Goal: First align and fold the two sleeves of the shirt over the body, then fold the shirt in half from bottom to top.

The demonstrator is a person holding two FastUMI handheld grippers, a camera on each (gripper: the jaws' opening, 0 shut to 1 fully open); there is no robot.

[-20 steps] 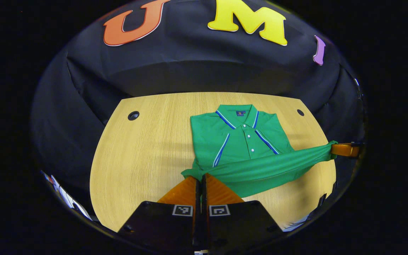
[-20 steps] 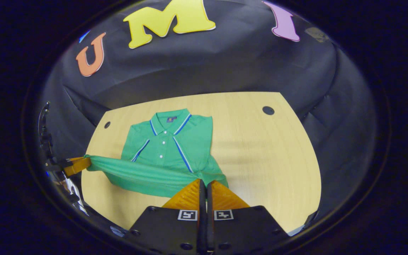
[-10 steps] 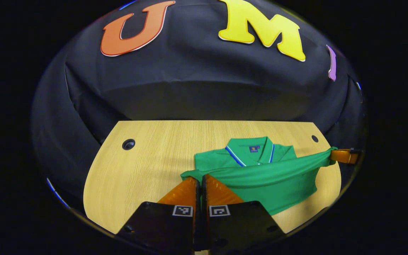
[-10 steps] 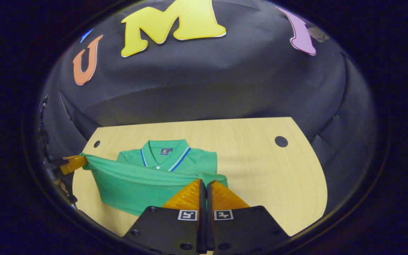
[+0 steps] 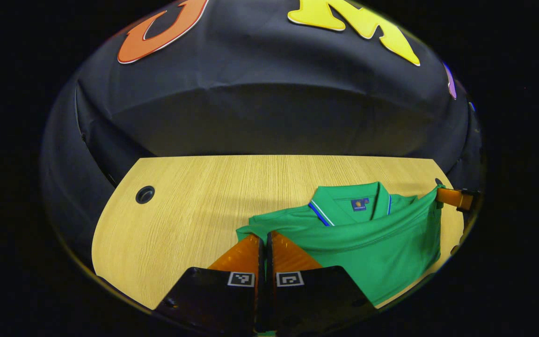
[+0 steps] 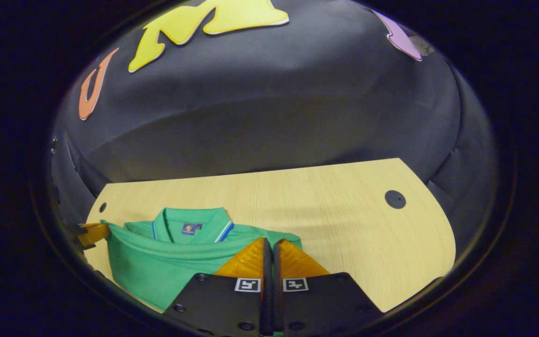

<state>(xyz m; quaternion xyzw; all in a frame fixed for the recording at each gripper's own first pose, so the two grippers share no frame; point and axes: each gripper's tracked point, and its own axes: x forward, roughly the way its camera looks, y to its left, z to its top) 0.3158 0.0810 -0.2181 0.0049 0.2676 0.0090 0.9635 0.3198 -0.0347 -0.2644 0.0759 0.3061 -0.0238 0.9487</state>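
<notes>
A: Shirt [image 5: 372, 243], where?
B: Green polo, on the wooden surface [image 5: 194, 206]. In the left gripper view it lies toward that surface's right end. Bottom hem is lifted and carried up over the body, reaching just short of the collar [image 5: 344, 206]. Collar with its blue-and-white trim and neck label is uncovered.

A: Left hand-held gripper [image 5: 265, 241]?
B: Fingers pressed together, green cloth pinched at one hem corner, left of the collar.

A: Right hand-held gripper [image 6: 269, 245]?
B: Same: closed tight on the other hem corner, right of the collar. In the left gripper view it shows small at the shirt's far right corner [image 5: 452, 197], hem stretched taut between the two.

A: Anything around the shirt?
B: A round dark cable hole [image 5: 144, 194] well left of the shirt. A second hole [image 6: 395, 199] well right of it in the right gripper view. Black cloth wall behind the surface's far edge.

A: Anything in the way?
B: The lifted fold hides the placket and the folded sleeves. Can't tell how they lie under it.
</notes>
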